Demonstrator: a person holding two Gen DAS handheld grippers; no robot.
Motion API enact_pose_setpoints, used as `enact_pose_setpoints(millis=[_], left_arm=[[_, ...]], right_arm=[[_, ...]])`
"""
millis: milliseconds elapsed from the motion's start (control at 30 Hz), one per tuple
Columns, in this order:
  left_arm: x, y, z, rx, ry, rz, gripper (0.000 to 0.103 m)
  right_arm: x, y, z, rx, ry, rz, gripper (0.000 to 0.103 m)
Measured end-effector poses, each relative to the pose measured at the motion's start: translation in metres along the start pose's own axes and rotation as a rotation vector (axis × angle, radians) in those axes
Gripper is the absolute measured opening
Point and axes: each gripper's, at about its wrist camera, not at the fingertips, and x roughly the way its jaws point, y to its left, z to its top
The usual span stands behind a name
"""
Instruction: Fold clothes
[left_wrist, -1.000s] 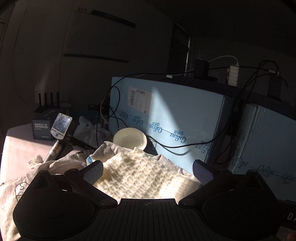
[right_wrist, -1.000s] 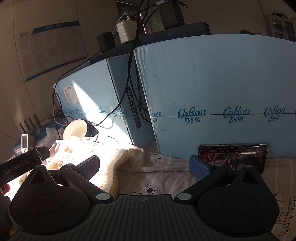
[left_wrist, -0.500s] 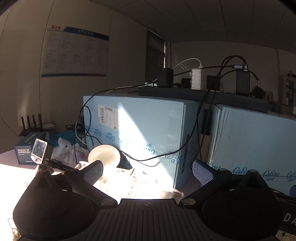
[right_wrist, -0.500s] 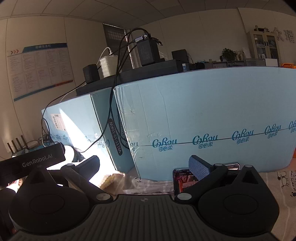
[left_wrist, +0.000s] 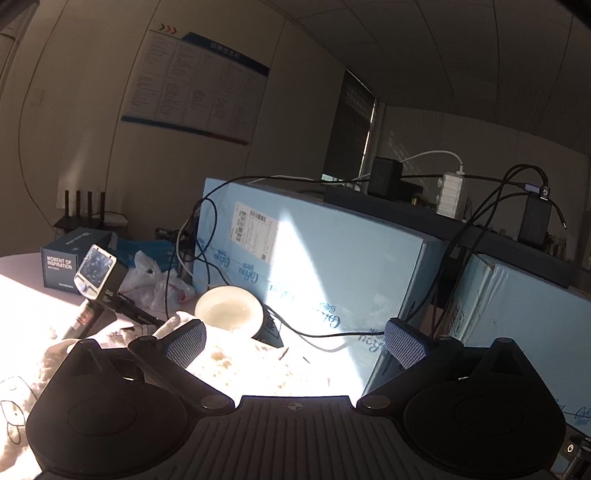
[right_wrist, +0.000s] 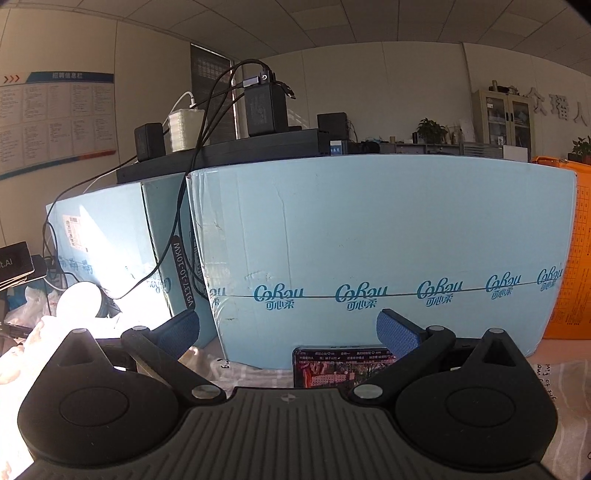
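Note:
A cream waffle-knit garment (left_wrist: 258, 373) lies in glaring sunlight on the table, low between the fingers of my left gripper (left_wrist: 295, 343), which is open, empty and raised above it. More pale cloth (left_wrist: 22, 398) lies at the left. In the right wrist view the same bright cloth (right_wrist: 22, 354) shows at the far left, and a printed light fabric (right_wrist: 251, 373) covers the table. My right gripper (right_wrist: 288, 332) is open and empty, raised and pointing at the blue boxes.
Light blue cardboard boxes (right_wrist: 369, 251) stand close ahead, with chargers and cables (right_wrist: 266, 107) on top. A phone (right_wrist: 340, 369) leans against the box. A white bowl (left_wrist: 229, 306), a small camera on a handle (left_wrist: 98, 273), plastic bags and a dark box (left_wrist: 62, 266) stand at the left.
Both grippers have lifted and tilted upward, so the garment has dropped low in both views. Their jaws stayed open. The left view swung slightly back toward the left.

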Motion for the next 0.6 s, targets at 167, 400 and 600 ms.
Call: enact_pose_setpoints(millis=[167,400,600], left_arm=[[0.000,-0.012,-0.003,0.042,-0.016,0.012,0.103],[0.000,-0.020,-0.006,0.091,-0.019,-0.006,0.103],[-0.003,-0.023,-0.009,0.098,-0.038,0.001,0.103]], right_arm=[[-0.011,-0.014,0.005,0.011,-0.038,-0.026,0.103],[-0.031,-0.039,0.011,0.072,-0.098,-0.083,0.103],[-0.043,-0.050,0.013,0.099,-0.138,-0.087,0.103]])
